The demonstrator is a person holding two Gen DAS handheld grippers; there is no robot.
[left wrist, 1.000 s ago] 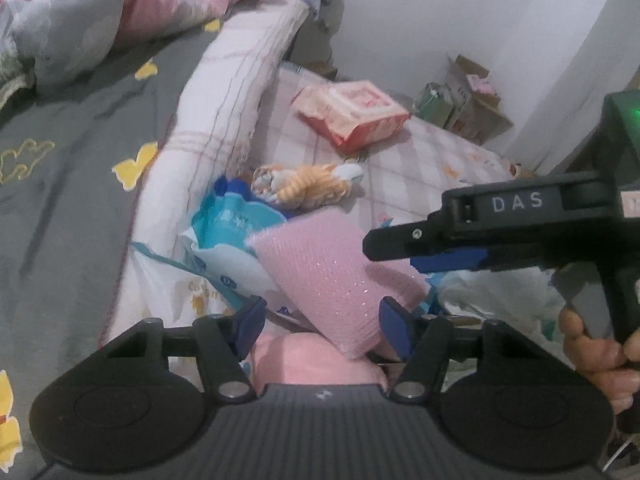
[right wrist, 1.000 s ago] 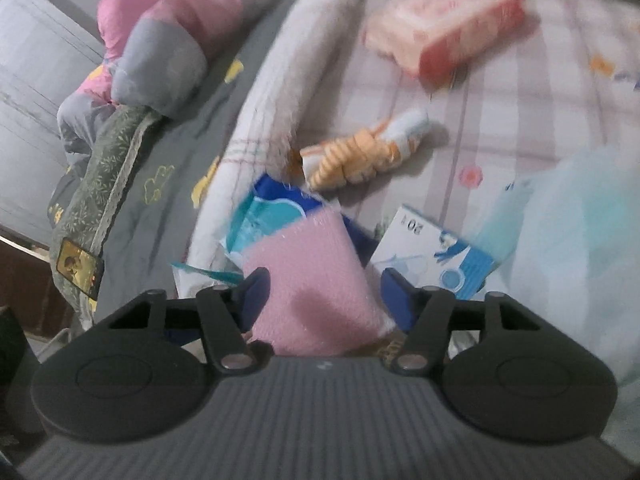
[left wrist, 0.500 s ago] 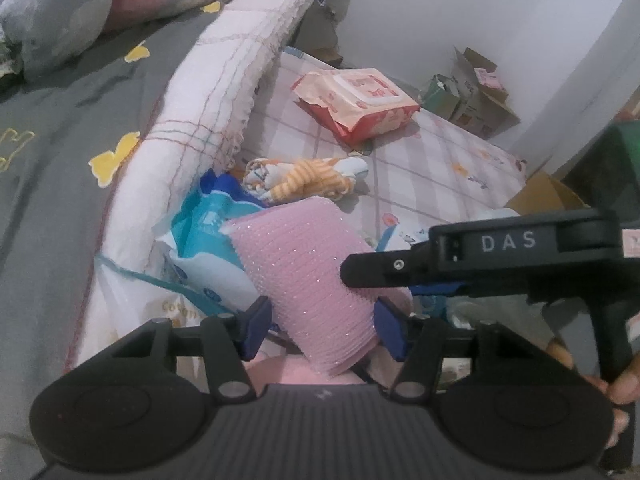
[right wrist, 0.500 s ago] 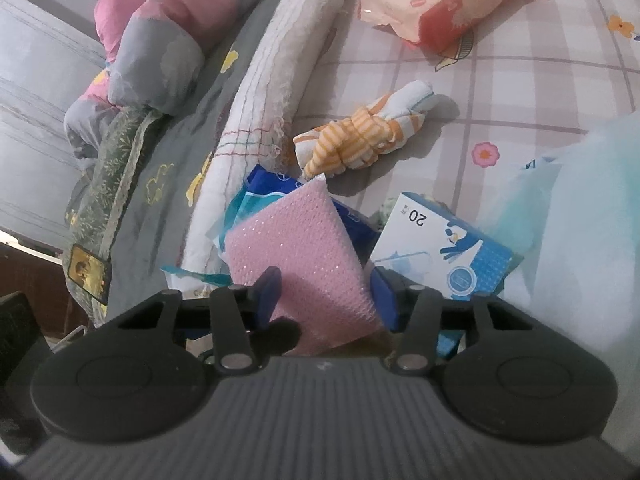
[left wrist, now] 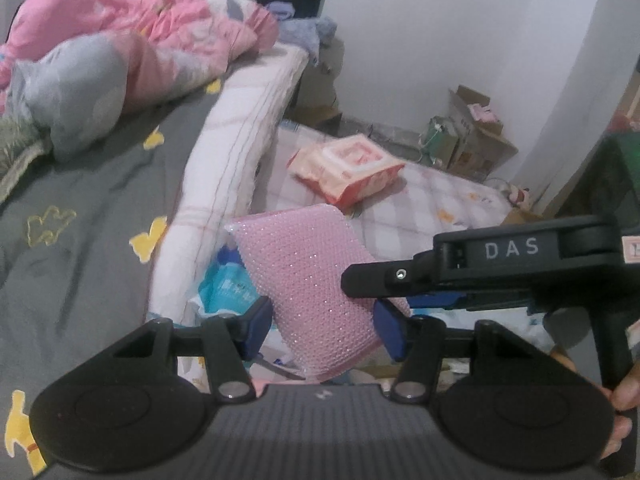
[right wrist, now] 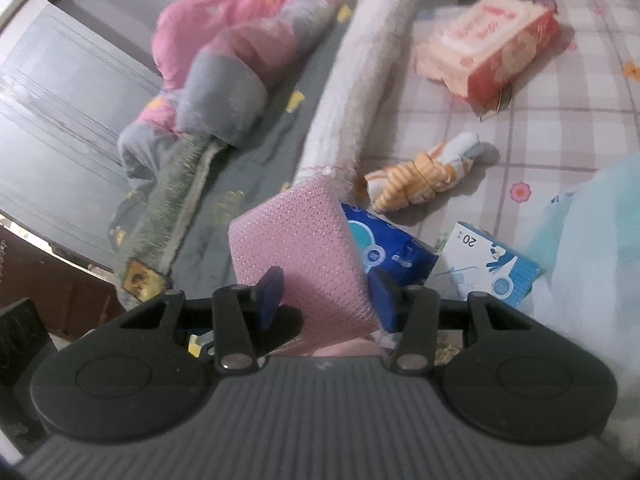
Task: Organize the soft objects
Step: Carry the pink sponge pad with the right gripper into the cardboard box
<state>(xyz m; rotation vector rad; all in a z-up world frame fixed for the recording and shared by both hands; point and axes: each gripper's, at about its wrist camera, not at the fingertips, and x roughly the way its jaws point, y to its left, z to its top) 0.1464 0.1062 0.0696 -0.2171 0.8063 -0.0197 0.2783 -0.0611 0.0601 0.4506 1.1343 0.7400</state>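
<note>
A pink glittery mesh sponge (left wrist: 304, 276) stands between the blue pads of both grippers. My left gripper (left wrist: 324, 322) has its pads at the sponge's lower sides and seems shut on it. My right gripper (right wrist: 326, 300) grips the same pink sponge (right wrist: 296, 256); its black body (left wrist: 500, 264) reaches in from the right in the left wrist view. A rolled orange-striped cloth (right wrist: 424, 174) lies on the checked mat.
A pink wipes pack (left wrist: 346, 168) lies on the checked mat (right wrist: 560, 120). Blue tissue packs (right wrist: 384, 248) and a blue-white box (right wrist: 492, 264) lie below the sponge. A grey bed (left wrist: 80, 208) with a pink quilt (left wrist: 132, 40) is left. Cardboard boxes (left wrist: 472, 136) stand by the wall.
The pink sponge has risen with both grippers; the view has tilted up and the cloth roll is now hidden behind the sponge in the left view.
</note>
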